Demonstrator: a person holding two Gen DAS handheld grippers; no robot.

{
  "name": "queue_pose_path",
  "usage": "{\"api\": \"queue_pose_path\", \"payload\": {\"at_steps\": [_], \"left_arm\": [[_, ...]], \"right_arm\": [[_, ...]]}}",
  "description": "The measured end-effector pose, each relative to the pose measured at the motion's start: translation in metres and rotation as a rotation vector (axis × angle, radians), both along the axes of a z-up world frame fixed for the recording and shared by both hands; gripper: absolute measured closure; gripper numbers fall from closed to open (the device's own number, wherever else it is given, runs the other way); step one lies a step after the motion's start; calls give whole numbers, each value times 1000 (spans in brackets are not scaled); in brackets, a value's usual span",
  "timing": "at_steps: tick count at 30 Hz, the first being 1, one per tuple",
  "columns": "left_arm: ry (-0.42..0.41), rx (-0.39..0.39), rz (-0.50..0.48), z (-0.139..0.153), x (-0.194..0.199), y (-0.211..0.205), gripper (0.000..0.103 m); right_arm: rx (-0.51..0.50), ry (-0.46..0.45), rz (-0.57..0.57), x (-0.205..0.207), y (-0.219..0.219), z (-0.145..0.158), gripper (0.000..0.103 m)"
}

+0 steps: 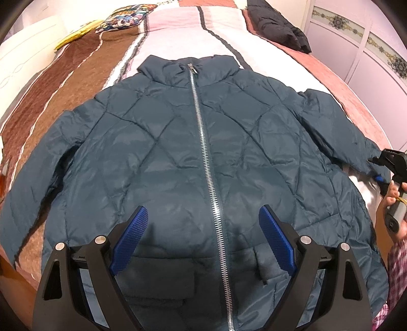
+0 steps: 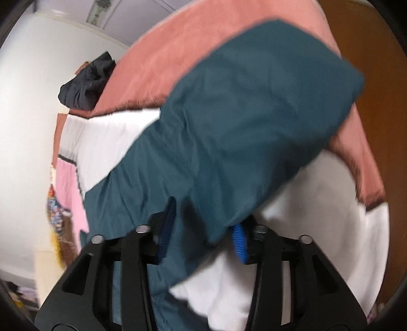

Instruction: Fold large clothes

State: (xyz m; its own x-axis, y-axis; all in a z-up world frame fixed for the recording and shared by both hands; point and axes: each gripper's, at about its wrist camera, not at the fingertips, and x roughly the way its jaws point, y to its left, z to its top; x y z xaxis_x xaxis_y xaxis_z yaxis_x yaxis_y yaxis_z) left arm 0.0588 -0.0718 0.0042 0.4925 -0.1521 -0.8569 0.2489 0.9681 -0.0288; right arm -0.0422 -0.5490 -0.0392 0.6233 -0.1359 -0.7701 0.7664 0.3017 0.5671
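1. A dark teal quilted jacket (image 1: 198, 157) is laid flat, front up, on a bed covered by a patchwork blanket (image 1: 84, 76) of brown, pink, white and rust-red panels.
2. The jacket's silver zipper (image 1: 203, 152) is seen closed from the collar down to the hem, and both sleeves are spread outward.
3. The left gripper (image 1: 203, 242) is held above the lower front of the jacket, with its blue pads (image 1: 129, 236) set wide apart on either side of the zipper; nothing is gripped between them.
4. The right gripper (image 2: 203, 236) is seen at the cuff end of the jacket's sleeve (image 2: 229, 127), on the right of the left wrist view, where a hand (image 1: 391, 196) is wrapped around the gripper's handle.
5. In the right wrist view, which is blurred, the sleeve fabric is seen lying between the two blue pads, and the jaws are drawn close around it; a firm pinch on the cloth appears likely but cannot be fully confirmed through the blur.
6. A black garment (image 1: 279, 23) is left bunched at the far edge of the bed, well apart from the jacket.
7. A patterned cushion (image 1: 124, 20) is seen at the far left of the bed.
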Motion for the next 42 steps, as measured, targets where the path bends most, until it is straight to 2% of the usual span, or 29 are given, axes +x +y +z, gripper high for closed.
{"api": "queue_pose_path", "payload": {"at_steps": [1, 4, 7, 9, 11, 12, 15, 17, 19, 20, 22, 24, 26, 28, 29, 30, 31, 36, 39, 42], "left_arm": [[-3, -5, 11, 1, 0, 5, 17], [-8, -20, 40, 2, 0, 21, 17], [-16, -34, 76, 4, 1, 39, 17], [-22, -47, 100, 5, 0, 50, 17], [-35, -65, 133, 8, 0, 64, 17], [-43, -76, 153, 10, -1, 73, 17], [-64, -96, 203, 15, -3, 94, 17], [-78, -104, 244, 18, -5, 111, 17], [-84, -111, 284, 19, -6, 127, 17], [-82, -118, 312, 18, -8, 138, 17], [-79, -125, 341, 17, -10, 151, 17], [-82, -122, 355, 16, -12, 161, 17], [-85, -115, 358, 14, -13, 166, 17], [-86, -114, 358, 12, -12, 170, 17], [-84, -113, 359, 10, -10, 171, 17], [-83, -115, 359, 10, -6, 172, 17], [-83, -120, 354, 10, -2, 170, 17], [-116, -123, 276, 22, 9, 144, 17], [-150, -103, 150, 33, 16, 106, 17], [-191, -73, -16, 41, 23, 53, 17]], "right_arm": [[-59, 4, 17, 4, 2, 9, 94], [-232, -38, 65, 11, 17, 50, 96], [-410, -119, 169, 27, 44, 103, 97], [-550, -188, 296, 42, 85, 143, 97], [-663, -235, 421, 60, 125, 170, 97], [-750, -261, 532, 70, 162, 183, 97], [-941, -279, 792, 90, 256, 191, 97], [-1065, -257, 1030, 99, 329, 175, 97], [-1117, -180, 1291, 102, 393, 138, 97], [-1110, -113, 1418, 104, 420, 112, 95], [-1079, 0, 1551, 102, 447, 70, 92], [-1047, 59, 1600, 101, 451, 43, 90], [-963, 71, 1628, 87, 444, 29, 77], [-869, 42, 1632, 82, 433, 33, 68], [-791, 19, 1634, 79, 425, 36, 60], [-739, 8, 1627, 79, 425, 40, 57], [-647, -15, 1611, 74, 412, 45, 54], [-405, -132, 1549, 54, 376, 77, 53], [-368, -139, 1443, 41, 344, 87, 53], [-383, -112, 1354, 28, 315, 91, 53]]}}
